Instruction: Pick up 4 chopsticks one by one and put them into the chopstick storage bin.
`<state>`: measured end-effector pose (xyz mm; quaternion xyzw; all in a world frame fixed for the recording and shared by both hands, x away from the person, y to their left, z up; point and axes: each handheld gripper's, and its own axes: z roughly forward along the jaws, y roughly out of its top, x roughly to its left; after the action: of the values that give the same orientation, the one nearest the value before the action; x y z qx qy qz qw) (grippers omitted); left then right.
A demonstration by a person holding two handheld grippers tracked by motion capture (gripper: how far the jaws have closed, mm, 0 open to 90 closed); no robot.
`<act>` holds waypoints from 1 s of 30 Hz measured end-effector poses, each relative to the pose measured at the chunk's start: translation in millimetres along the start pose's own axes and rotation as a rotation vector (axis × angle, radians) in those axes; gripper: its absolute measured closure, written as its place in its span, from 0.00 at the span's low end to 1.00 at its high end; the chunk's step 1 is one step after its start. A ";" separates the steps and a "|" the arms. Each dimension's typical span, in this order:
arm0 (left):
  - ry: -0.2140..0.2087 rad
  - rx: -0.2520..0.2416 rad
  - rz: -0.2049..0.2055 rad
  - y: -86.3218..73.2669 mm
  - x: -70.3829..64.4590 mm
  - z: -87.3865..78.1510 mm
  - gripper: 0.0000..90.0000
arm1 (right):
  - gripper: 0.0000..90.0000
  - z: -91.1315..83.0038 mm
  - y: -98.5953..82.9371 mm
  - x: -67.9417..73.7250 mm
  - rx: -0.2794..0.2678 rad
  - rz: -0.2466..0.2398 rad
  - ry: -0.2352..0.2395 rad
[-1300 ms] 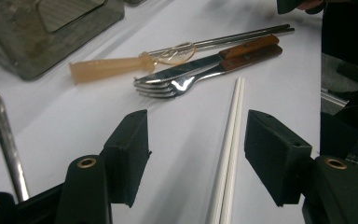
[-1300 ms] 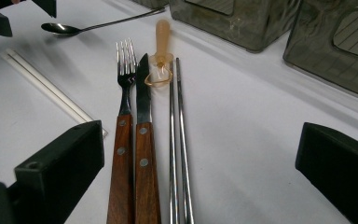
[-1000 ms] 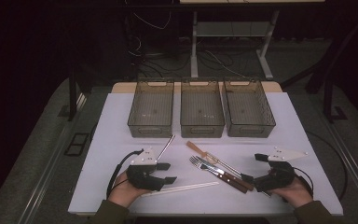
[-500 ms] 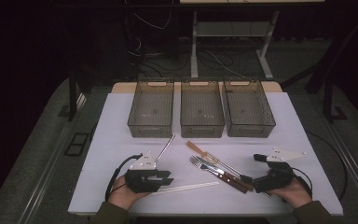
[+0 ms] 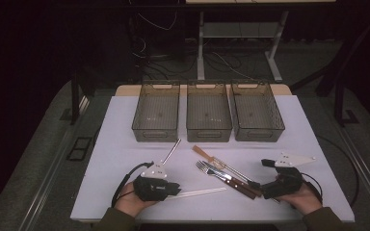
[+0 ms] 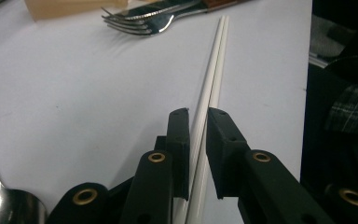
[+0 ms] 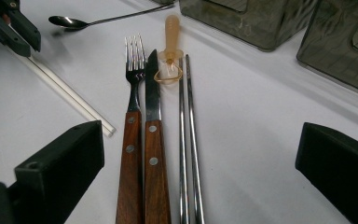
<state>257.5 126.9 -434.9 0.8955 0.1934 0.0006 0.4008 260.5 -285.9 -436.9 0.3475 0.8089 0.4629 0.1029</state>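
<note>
1. Measured from the white chopsticks (image 5: 200, 193), the left gripper (image 6: 196, 122) has turned since 1 second ago: its jaws then pointed away from the person's side, and now they lie along the near table edge, toward the pair.
2. Its 2 black jaws stand narrow, 1 on each side of the near end of the chopsticks; the sticks run through the gap, and whether the jaws already press them I cannot tell. In the high view that gripper (image 5: 173, 189) sits at the sticks' left end.
3. The chopsticks lie flat on the white table (image 5: 120, 144), where they lay 1 second ago, 2 slim, smooth, pale rods side by side and touching.
4. The right gripper (image 5: 257, 186) rests past the chopsticks' right end, in the place it held before; its jaws gape wide around nothing.
5. Between the chopsticks and that gripper lie a fork (image 7: 133, 60) and a knife (image 7: 152, 84), with riveted brown wooden handles, side by side.
6. Just beyond these run 2 thin metal chopsticks (image 7: 182, 121), shiny and straight.
7. At their far tips sits a small tan handled piece (image 7: 171, 32) with a rubber band looped round it.
8. A steel spoon (image 5: 171, 150) lies behind the left gripper, slanting away.
9. Farthest from the white chopsticks, 3 smoky clear plastic bins (image 5: 209, 111) stand in a row.
</note>
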 end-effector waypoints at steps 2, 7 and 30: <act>0.001 0.009 0.002 -0.2 -0.3 1.4 0.87 | 0.01 -0.1 0.0 0.0 0.001 0.001 -0.001; 0.001 0.025 0.008 -1.0 0.9 3.4 0.88 | 0.01 -0.1 0.0 0.0 0.000 0.001 0.000; 0.038 0.055 0.025 -2.7 4.0 11.7 0.89 | 0.01 -0.5 0.3 -0.1 -0.001 -0.001 0.001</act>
<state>262.1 121.5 -445.4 0.9084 0.1898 0.0174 0.3720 260.5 -286.3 -436.4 0.3469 0.8088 0.4636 0.1027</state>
